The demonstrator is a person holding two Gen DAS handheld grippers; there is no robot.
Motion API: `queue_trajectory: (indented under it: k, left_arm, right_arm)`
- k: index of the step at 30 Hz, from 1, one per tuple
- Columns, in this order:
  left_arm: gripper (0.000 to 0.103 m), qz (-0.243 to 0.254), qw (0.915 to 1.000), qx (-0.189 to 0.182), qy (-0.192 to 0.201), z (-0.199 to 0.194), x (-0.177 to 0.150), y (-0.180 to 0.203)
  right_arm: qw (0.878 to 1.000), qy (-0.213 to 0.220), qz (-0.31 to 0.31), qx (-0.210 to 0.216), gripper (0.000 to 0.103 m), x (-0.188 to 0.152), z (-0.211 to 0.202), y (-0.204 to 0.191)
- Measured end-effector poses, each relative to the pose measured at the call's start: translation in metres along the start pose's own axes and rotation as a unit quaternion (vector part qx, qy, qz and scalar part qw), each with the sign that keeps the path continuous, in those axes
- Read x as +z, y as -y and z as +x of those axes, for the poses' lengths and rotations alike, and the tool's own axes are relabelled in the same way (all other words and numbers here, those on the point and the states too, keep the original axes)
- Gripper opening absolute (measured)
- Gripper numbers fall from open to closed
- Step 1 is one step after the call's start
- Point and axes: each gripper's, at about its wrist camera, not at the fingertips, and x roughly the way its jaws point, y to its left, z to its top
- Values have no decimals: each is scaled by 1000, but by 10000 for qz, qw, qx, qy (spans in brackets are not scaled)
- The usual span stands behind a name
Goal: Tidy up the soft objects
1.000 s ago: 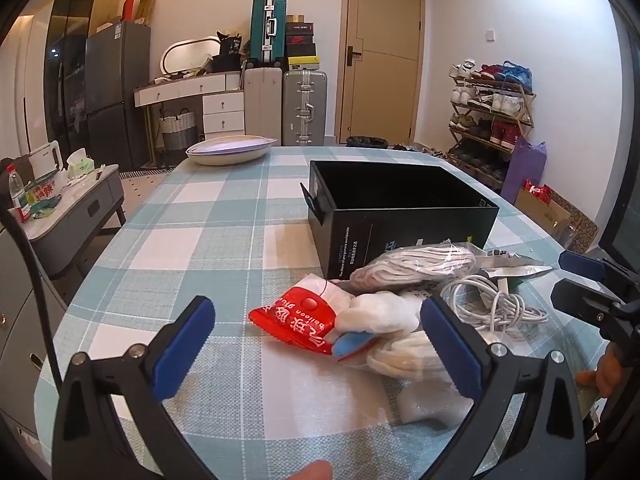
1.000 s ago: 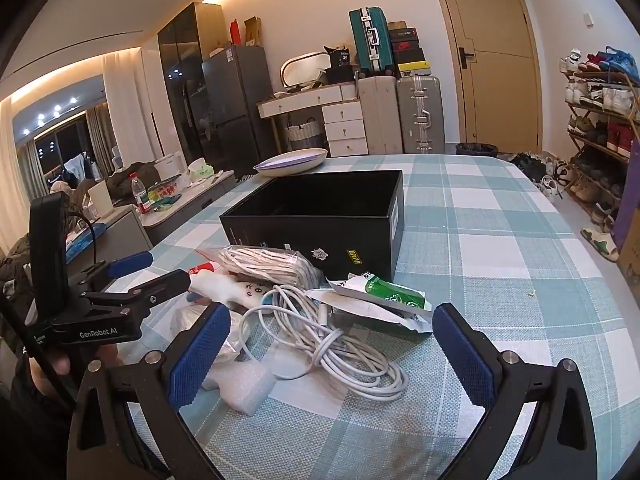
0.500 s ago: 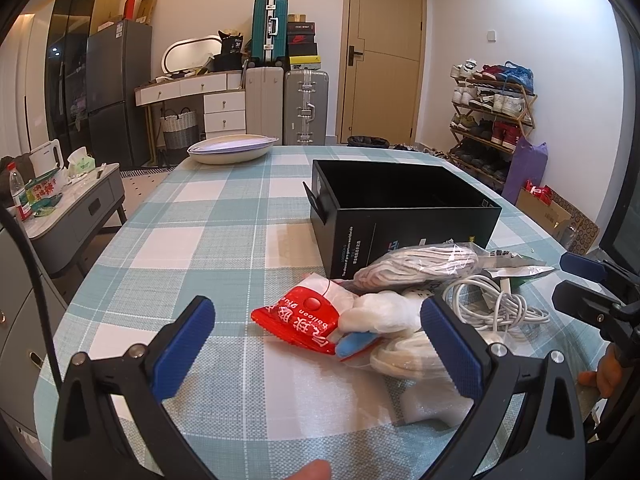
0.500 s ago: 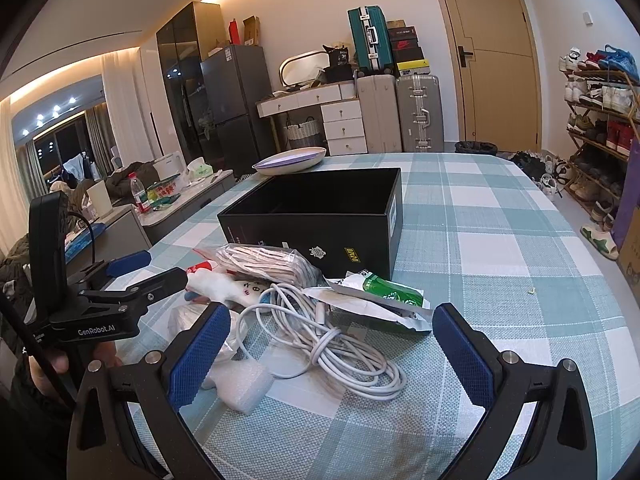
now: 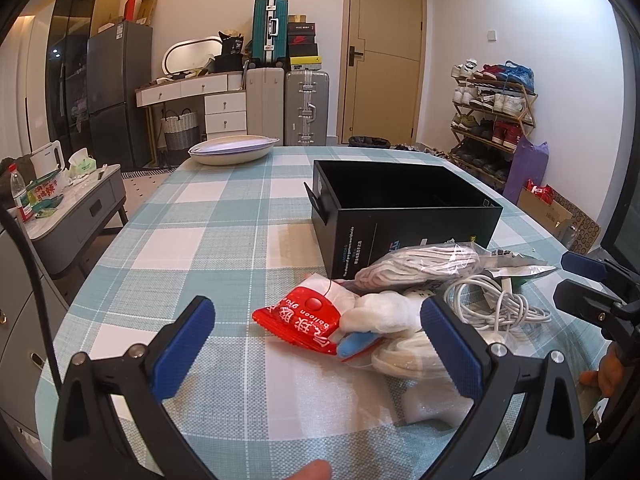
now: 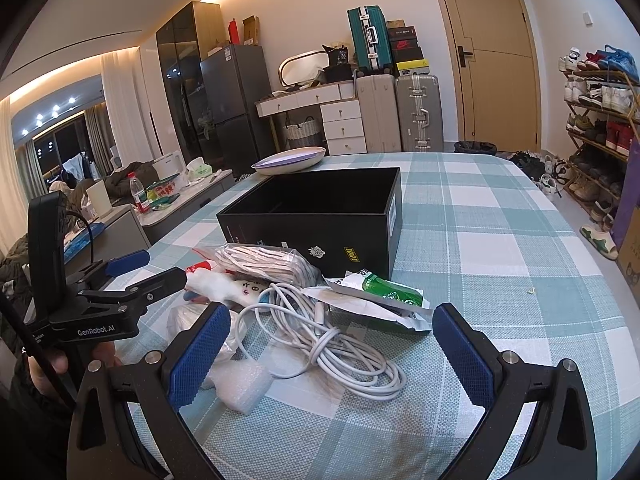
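Observation:
A pile of soft things lies on the checked table in front of an open black box (image 5: 404, 208) (image 6: 320, 216): a red balloon packet (image 5: 304, 320), a white plush piece (image 5: 380, 312) (image 6: 212, 282), a bagged grey-white bundle (image 5: 416, 266) (image 6: 264, 262), a coiled white cable (image 5: 496, 304) (image 6: 332, 344), a green-and-silver wrapper (image 6: 380, 294) and a white foam piece (image 6: 240, 384). My left gripper (image 5: 316, 344) is open and empty just before the red packet. My right gripper (image 6: 332, 356) is open and empty over the cable.
A white shallow dish (image 5: 234, 150) sits at the table's far left edge. The checked tablecloth (image 6: 500, 240) stretches right of the box. A grey side cabinet (image 5: 76, 208) with bottles stands left of the table, a shoe rack (image 5: 492, 120) at the right wall.
Both grippers have stayed open and nearly still. The pile has not moved.

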Motion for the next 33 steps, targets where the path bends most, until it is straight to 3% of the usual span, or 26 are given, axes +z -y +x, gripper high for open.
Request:
queue_trajectory:
  k: [33]
  left_arm:
    - [103,-46,9998,115,134,-3,9,-12]
  right_arm:
    - [9998,167,38,55,103,15,-8,4]
